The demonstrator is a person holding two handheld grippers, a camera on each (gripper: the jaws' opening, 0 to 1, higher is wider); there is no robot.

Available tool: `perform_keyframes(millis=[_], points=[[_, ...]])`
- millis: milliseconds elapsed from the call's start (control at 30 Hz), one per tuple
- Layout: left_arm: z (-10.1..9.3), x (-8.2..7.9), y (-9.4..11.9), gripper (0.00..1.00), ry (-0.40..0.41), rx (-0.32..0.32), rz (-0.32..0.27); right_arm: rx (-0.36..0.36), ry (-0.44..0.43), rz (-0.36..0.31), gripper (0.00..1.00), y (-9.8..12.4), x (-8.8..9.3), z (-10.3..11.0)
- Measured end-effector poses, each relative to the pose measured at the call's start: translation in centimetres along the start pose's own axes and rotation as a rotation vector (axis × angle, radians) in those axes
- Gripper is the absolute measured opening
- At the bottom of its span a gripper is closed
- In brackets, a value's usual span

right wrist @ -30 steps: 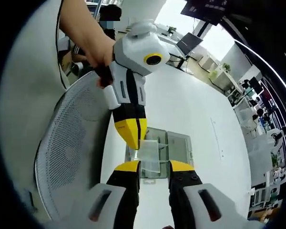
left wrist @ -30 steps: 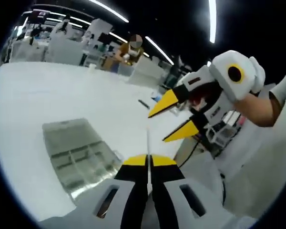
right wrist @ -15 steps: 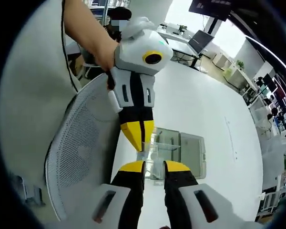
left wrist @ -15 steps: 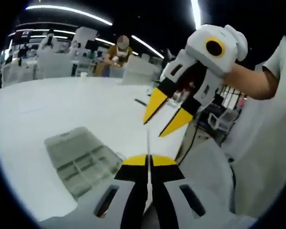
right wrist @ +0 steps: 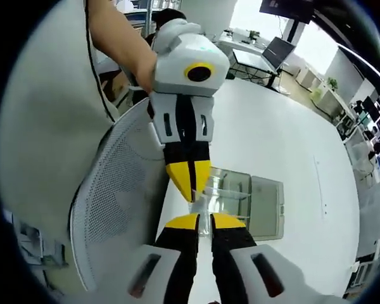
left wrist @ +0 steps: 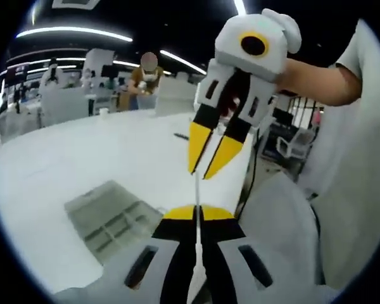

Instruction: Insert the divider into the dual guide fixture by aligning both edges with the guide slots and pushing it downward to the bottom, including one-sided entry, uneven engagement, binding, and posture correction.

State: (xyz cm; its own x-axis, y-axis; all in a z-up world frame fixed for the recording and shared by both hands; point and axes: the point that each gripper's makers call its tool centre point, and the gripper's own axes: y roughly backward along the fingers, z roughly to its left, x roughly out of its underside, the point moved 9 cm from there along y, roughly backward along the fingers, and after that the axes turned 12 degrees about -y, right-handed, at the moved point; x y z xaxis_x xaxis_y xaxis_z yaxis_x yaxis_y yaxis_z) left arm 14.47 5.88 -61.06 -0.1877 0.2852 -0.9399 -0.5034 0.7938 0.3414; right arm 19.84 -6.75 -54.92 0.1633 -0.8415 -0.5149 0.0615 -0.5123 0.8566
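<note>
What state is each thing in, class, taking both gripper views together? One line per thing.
Divider: clear sheet, held in the air between both grippers, not in the fixture.
Left gripper: shut on the divider.
Right gripper: jaws almost shut around the divider's far edge; whether they grip cannot be told.
Dual guide fixture: lying on the table, no divider in its slots.

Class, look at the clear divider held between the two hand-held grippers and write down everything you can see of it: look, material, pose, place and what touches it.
The divider is a thin, see-through sheet that looks like clear plastic. In the left gripper view it is edge-on, a pale line rising from the shut left hand-held gripper toward the right hand-held gripper. In the right gripper view it is pinched between the right gripper's nearly shut yellow tips, with the left gripper's tips on its far edge. It is held in the air above the white table, short of the clear compartmented fixture.
</note>
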Motion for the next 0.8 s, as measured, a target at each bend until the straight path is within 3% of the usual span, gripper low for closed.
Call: perform_keyframes(millis=[400,800], points=[[-0.77,-0.28,-0.2,0.0,-0.086,0.014,0.018,-0.047,0.021,0.025,0.0,-0.44,-0.16,0.18],[-0.83,-0.15,-0.15,0.0,-0.109,0.02,0.022,-0.078,-0.007,0.032,0.0,-0.74,-0.1,0.26]])
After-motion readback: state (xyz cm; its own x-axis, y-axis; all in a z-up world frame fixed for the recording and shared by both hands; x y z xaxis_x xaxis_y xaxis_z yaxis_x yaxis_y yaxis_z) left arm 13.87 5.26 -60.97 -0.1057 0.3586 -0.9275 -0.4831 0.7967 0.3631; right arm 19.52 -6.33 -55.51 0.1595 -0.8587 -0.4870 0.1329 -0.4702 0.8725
